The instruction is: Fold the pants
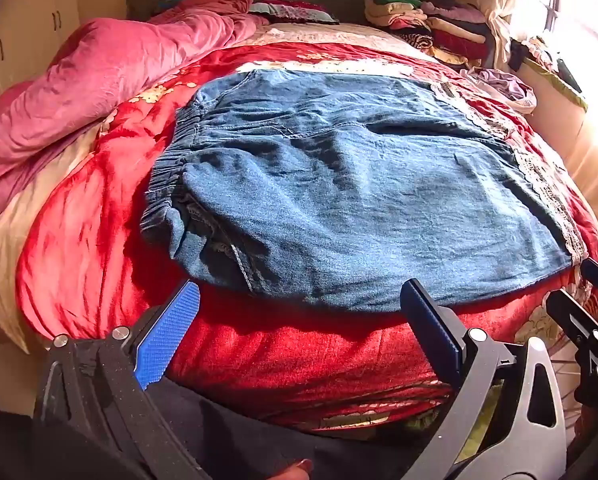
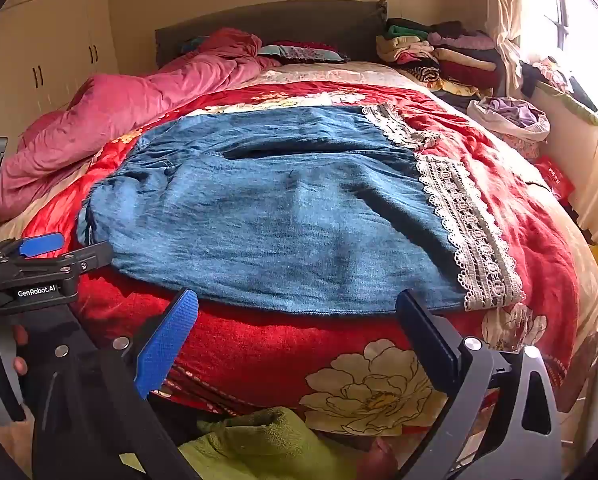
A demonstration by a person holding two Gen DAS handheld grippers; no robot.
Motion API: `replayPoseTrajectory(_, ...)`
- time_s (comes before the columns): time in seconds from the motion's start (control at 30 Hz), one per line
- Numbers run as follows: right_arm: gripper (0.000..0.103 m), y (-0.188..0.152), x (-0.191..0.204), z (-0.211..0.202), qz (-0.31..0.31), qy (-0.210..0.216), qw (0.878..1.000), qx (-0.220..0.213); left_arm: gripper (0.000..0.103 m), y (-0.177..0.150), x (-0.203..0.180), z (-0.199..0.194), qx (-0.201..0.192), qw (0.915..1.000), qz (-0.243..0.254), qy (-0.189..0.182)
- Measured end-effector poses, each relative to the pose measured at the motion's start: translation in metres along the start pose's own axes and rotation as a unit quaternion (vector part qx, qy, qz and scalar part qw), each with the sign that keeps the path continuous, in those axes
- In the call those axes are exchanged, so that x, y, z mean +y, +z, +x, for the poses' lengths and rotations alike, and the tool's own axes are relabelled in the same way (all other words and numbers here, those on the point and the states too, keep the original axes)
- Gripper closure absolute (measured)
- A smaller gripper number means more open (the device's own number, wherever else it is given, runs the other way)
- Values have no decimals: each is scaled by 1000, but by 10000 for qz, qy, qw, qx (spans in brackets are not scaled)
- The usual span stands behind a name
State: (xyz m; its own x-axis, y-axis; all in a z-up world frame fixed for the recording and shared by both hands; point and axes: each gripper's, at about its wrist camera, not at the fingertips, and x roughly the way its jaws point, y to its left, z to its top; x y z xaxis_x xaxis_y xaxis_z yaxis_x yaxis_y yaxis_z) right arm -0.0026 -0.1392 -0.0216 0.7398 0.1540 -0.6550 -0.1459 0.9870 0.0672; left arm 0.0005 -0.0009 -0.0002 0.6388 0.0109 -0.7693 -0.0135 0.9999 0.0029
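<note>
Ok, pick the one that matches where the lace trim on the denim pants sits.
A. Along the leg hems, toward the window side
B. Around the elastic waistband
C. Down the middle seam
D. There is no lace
A: the cream lace trim edges the leg hems of the denim pants on the window side, opposite the gathered elastic waistband.

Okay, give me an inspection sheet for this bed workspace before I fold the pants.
Surface: red floral bedspread, rumpled.
Job's things: blue denim pants spread flat, lace hems to the right, elastic waistband to the left.
Clutter: pink duvet bunched left; folded clothes stack at the headboard; bag of clothes.
Grippers: left gripper and right gripper near the bed's near edge, jaws open, empty.
Cables: nothing seen.
Surroundings: wardrobe, sunlit window.
</note>
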Motion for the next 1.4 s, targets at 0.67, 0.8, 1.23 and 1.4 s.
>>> replayPoseTrajectory(0.67,4,1,1,0,-34,-36,10000,42,9,1,-1,-1,-75,9999,-51,-67)
replayPoseTrajectory(0.8,4,0,1,0,-31,-36,10000,40,9,1,-1,-1,-75,9999,-54,-67)
replayPoseTrajectory(1.23,4,-1,2,2,-24,-26,10000,85,9,1,-1,-1,-81,9999,-53,-77)
replayPoseTrajectory(1.4,4,-1,2,2,-6,-36,9999,101,9,1,-1,-1,-84,9999,-55,-71)
